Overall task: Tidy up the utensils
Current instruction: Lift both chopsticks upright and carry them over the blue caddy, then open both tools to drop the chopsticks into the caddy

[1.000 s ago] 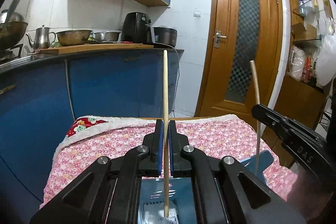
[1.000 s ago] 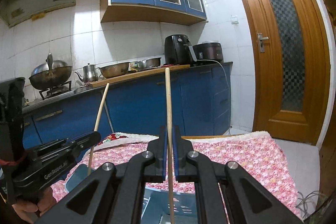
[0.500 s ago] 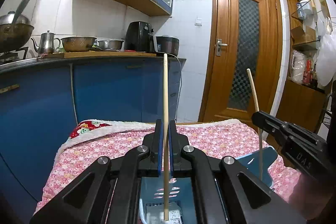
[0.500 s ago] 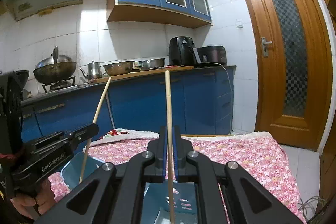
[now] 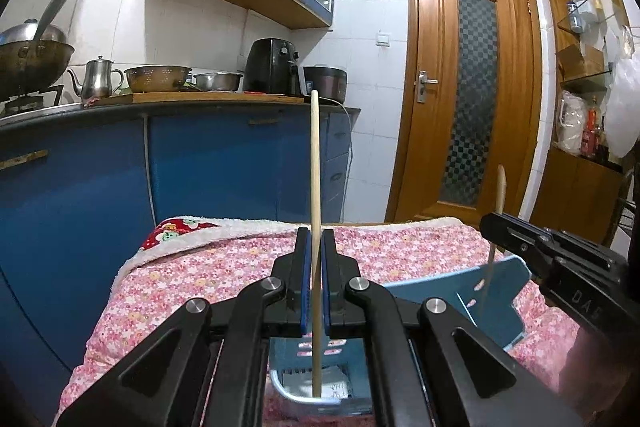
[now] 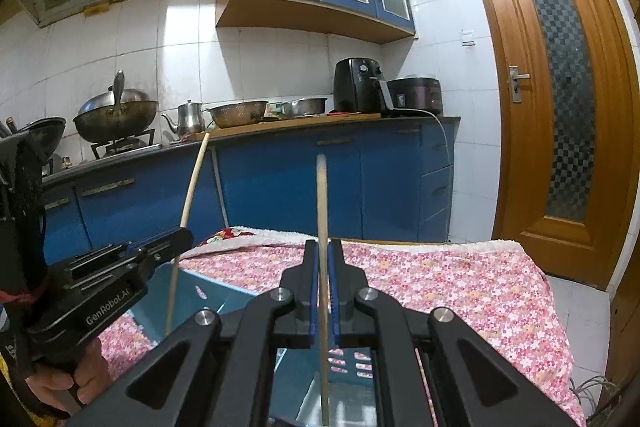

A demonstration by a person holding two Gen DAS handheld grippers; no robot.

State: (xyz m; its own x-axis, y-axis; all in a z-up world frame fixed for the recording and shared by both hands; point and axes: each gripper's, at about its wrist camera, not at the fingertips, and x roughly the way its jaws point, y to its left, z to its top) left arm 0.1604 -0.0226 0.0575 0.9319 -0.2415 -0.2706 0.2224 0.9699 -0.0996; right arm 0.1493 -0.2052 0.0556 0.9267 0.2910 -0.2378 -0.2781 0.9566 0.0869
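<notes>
My left gripper (image 5: 314, 247) is shut on a wooden chopstick (image 5: 315, 167) that stands upright, its lower end inside a blue plastic utensil basket (image 5: 452, 291) on the table. My right gripper (image 6: 323, 255) is shut on a second wooden chopstick (image 6: 322, 211), also upright, its lower end down in the same basket (image 6: 172, 291). In the left wrist view the right gripper (image 5: 492, 227) shows at the right with its chopstick (image 5: 499, 191). In the right wrist view the left gripper (image 6: 182, 237) shows at the left with its chopstick (image 6: 194, 179).
The basket stands on a table covered with a pink floral cloth (image 5: 224, 267), also in the right wrist view (image 6: 460, 279). Behind are blue kitchen cabinets (image 5: 200, 167) with pots and an air fryer (image 5: 272, 67). A wooden door (image 5: 468, 91) is to the right.
Both grippers have moved down with their chopsticks toward the basket. The right chopstick has slid lower between the right gripper's pads; the counter and door sit higher in both views.
</notes>
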